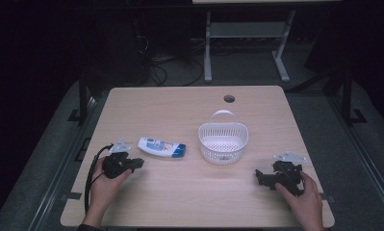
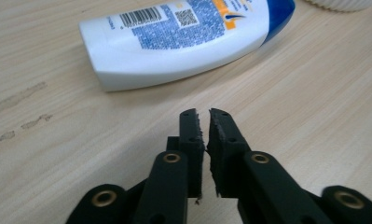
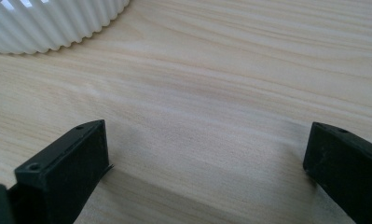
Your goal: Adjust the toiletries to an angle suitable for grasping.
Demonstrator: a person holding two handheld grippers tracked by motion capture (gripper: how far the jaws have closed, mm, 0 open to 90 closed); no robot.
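Left gripper view shows left tongs (image 2: 205, 114) together near bottle (image 2: 183, 39); right tongs (image 3: 204, 154) apart.

Wooden table (image 1: 189, 192), shampoo bottle (image 1: 161, 147), white basket (image 1: 223, 142)

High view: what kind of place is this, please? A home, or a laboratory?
Probably a lab or recording workroom, not a home. A plain wooden table with a cable hole stands in a dark space, loose cables lie on the floor behind it, and a metal-framed desk stands beyond.
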